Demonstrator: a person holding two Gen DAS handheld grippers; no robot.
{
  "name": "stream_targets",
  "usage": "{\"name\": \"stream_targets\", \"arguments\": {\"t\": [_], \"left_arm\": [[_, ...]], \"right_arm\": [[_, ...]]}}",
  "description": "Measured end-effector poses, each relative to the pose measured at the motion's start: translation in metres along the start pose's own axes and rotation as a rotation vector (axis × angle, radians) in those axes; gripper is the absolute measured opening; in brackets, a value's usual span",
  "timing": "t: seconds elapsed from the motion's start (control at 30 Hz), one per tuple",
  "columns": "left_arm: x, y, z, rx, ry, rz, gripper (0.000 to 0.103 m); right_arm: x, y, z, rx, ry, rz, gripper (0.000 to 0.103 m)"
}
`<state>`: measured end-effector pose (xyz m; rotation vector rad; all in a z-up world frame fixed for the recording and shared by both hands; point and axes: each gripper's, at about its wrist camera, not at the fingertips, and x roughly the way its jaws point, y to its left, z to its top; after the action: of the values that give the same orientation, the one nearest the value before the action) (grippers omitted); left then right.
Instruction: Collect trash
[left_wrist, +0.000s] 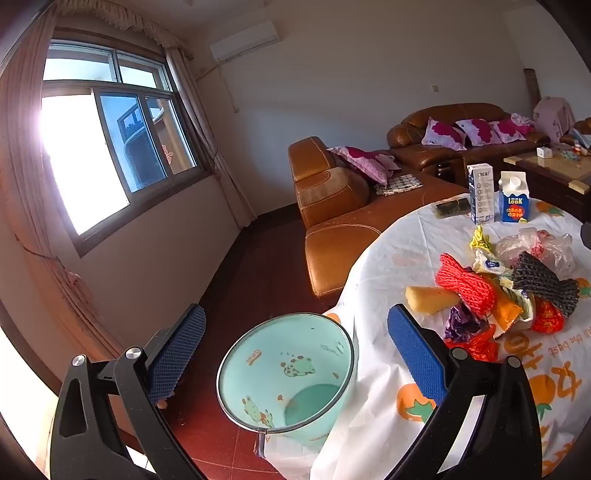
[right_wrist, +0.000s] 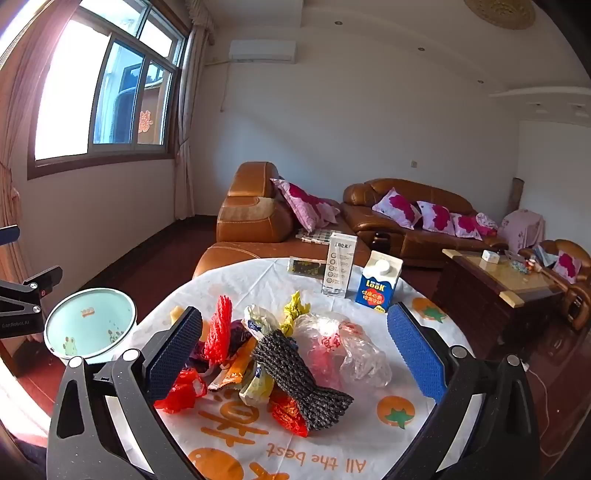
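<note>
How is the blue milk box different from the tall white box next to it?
The blue milk box is shorter, with a sloped top and a round white cap; the tall white box is thinner and flat-topped. The blue one has big yellow letters; the white one has small grey print. Both stand upright on the table.

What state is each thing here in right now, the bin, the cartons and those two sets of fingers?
Left gripper: fingers wide open, holding nothing.
Right gripper: fingers wide open, holding nothing.
Bin: upright, empty.
Milk carton: upright, cap on.
Tall white carton: upright.
Trash pile: heaped on the table, untouched.
</note>
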<state>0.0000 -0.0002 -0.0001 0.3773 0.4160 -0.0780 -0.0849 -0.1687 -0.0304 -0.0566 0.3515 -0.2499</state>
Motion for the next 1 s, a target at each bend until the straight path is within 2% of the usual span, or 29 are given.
{"name": "stream_targets", "arguments": {"t": [1.0], "left_arm": [[0.0035,0.0092,-0.0006,-0.013,-0.011,0.046,0.097]], "right_arm": [[-0.0007,0.0016,-0.0005,-0.004,-0.006,-0.002,0.098]]}}
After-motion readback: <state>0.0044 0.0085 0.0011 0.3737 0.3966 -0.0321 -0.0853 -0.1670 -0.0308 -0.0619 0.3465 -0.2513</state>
